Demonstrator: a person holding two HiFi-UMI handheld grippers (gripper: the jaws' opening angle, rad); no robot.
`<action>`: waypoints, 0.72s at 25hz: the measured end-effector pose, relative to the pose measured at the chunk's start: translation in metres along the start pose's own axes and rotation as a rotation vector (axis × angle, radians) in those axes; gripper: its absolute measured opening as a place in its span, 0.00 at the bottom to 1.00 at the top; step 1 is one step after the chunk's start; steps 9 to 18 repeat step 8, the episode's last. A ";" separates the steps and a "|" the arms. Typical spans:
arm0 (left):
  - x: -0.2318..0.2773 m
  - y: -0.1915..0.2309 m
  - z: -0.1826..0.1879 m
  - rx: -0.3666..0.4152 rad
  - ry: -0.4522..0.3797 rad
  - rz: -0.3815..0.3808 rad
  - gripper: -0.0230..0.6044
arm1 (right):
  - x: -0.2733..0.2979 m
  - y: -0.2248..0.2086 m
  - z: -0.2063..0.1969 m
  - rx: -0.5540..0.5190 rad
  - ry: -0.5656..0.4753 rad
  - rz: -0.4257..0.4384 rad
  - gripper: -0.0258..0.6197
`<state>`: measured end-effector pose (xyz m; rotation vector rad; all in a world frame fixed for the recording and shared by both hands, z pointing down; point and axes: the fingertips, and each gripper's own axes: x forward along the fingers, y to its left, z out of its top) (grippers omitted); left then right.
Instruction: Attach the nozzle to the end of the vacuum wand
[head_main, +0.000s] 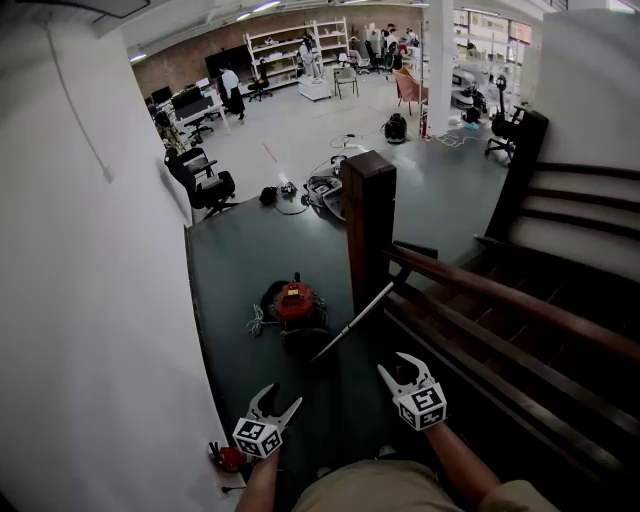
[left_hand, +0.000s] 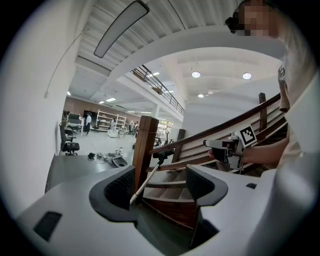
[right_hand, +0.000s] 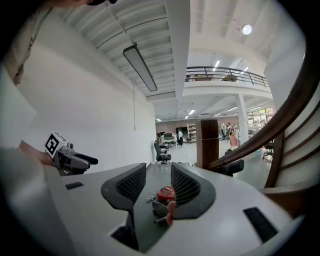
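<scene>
Left gripper (head_main: 280, 398) hangs at the lower left of the head view, jaws spread wide with nothing between them. Right gripper (head_main: 393, 363), lower centre right, is clenched on nothing. Both point toward the vacuum wand (head_main: 352, 322), which leans slanted in the middle of the frame, its lower end on the dark floor (head_main: 240, 250) and its upper end against the wooden handrail (head_main: 480, 285) beside the newel post (head_main: 368, 220). Just left of the wand's lower end sits the red vacuum cleaner (head_main: 295, 300). Neither gripper touches the wand. A small red object (head_main: 228, 458) lies by the white wall at the lower left; I cannot tell what it is.
</scene>
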<state>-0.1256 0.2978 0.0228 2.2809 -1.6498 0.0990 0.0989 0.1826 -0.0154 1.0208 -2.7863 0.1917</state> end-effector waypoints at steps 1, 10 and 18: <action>-0.001 0.000 -0.001 -0.002 0.001 -0.005 0.56 | 0.000 0.002 -0.001 0.002 0.003 -0.001 0.29; -0.002 -0.001 -0.005 -0.009 0.012 -0.031 0.56 | -0.003 0.005 -0.009 0.022 0.023 -0.013 0.29; -0.002 -0.001 -0.005 -0.009 0.012 -0.031 0.56 | -0.003 0.005 -0.009 0.022 0.023 -0.013 0.29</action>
